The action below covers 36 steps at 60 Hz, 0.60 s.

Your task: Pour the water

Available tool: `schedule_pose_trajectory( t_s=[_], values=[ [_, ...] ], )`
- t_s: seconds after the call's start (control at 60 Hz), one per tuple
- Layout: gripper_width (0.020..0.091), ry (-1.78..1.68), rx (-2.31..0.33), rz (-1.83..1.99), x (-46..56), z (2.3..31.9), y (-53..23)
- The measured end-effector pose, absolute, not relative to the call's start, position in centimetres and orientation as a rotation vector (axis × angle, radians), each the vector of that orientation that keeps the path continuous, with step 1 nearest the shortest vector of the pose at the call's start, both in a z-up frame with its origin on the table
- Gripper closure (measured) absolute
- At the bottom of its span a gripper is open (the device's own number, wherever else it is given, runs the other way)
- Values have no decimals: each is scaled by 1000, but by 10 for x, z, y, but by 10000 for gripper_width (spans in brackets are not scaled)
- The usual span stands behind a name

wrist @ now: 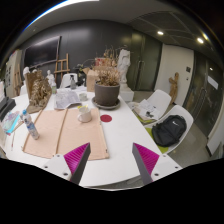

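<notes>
My gripper (112, 163) hangs above the near part of a white table (118, 140). It is open, with only bare tabletop between the magenta pads. A clear plastic bottle (31, 126) stands at the left, beside a tan placemat (48, 135). Beyond the fingers, a small pale cup (85, 116) sits at the far end of a second placemat (82, 136). The bottle and the cup are both well ahead of the fingertips, and nothing touches them.
A round red coaster (106, 118) lies right of the cup. A potted dry plant (107, 91) stands mid-table, and another plant (39, 91) is at the left. A black bag (168, 130) rests on a chair at the right, with a white chair (155, 103) behind it.
</notes>
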<state>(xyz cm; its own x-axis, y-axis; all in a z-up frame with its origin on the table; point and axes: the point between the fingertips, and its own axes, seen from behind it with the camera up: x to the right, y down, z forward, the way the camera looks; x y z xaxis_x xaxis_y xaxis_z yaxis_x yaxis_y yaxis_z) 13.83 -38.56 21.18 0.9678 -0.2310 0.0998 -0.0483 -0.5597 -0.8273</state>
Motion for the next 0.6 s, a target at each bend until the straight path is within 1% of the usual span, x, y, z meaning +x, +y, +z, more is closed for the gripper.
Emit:
schedule_pose_trajectory(
  t_s=[0.133, 0.15, 0.167, 0.433, 0.6],
  values=[
    [249, 132, -2172, -163, 73, 200, -377],
    [250, 119, -2175, -148, 80, 200, -378],
    [250, 110, -2176, -142, 53, 195, -371],
    [248, -66, -2165, 24, -138, 161, -341],
    [246, -106, -2104, 81, -242, 137, -292]
  ],
)
